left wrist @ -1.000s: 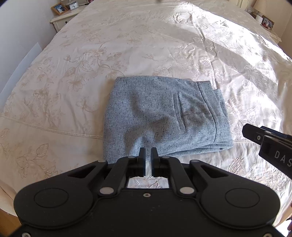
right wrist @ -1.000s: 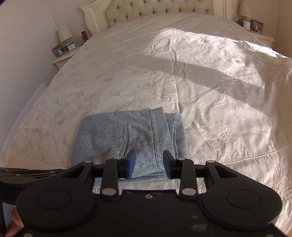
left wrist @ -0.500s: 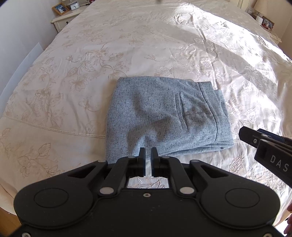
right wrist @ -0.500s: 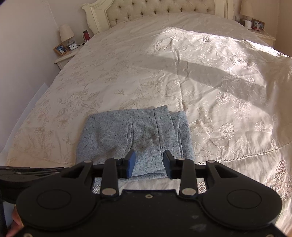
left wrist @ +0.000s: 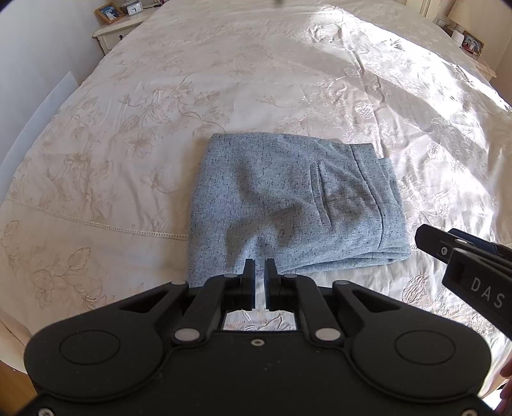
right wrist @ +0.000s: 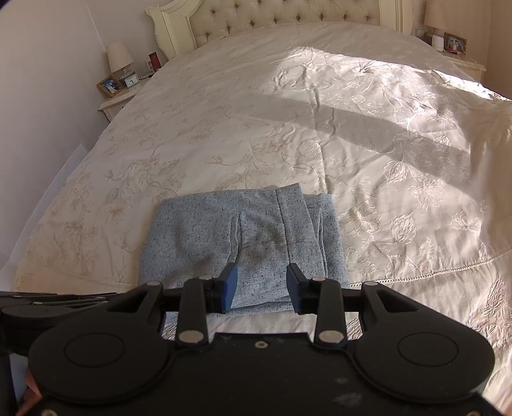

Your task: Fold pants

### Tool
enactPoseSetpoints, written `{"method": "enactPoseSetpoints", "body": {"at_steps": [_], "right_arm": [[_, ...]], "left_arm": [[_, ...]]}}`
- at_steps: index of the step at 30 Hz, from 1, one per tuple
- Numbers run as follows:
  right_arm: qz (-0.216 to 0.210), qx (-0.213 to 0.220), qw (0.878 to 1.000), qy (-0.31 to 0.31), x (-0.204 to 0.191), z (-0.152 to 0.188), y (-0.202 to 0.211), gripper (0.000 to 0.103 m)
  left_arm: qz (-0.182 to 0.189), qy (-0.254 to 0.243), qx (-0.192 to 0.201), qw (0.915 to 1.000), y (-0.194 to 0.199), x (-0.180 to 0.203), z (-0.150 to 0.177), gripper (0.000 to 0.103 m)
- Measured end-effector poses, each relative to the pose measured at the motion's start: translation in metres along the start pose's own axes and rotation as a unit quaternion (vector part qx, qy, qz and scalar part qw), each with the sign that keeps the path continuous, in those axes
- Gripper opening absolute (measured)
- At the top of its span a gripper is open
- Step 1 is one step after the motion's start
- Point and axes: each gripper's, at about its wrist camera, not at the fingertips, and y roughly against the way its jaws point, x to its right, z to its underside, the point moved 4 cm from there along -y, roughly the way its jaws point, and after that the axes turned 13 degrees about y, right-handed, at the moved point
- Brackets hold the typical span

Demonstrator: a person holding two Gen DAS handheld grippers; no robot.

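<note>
Both grippers have drawn back a little from the pants since 1 s ago, w/ the folded bundle now sitting farther ahead in each view. Left gripper [left wrist: 260,272] hangs nearest the bed's foot edge, its jaws pinched to a thin slit w/ nothing between them; bare bedspread shows through the gap. Right gripper [right wrist: 261,289] hovers just short of the same edge, jaws held moderately wide, blue pads [right wrist: 229,288] empty. From the left wrist view the right gripper's side juts in at far right, apart from the cloth. Pants [left wrist: 294,204], grey-blue speckled knit, lie folded into a compact rectangle on the cream embroidered bedspread [left wrist: 128,134], directly ahead of both sets of jaws, near edge just beyond the fingertips and untouched; stacked layers show along the right side, a pocket seam on top. Beyond, sunlight bars the bedspread. At far left, a nightstand [right wrist: 116,100] w/ lamp [right wrist: 120,60], photo frame & clock; tufted headboard [right wrist: 288,12] at the back.
</note>
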Motion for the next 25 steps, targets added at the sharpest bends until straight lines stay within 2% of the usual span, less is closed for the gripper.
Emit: {"method": "enactPoseSetpoints", "body": {"at_steps": [25], "right_arm": [[-0.004, -0.007, 1.0, -0.003, -0.002, -0.0007, -0.0049, 0.037]], "left_arm": [[-0.001, 0.004, 0.011, 0.9999, -0.0031, 0.0017, -0.0038, 0.013]]}}
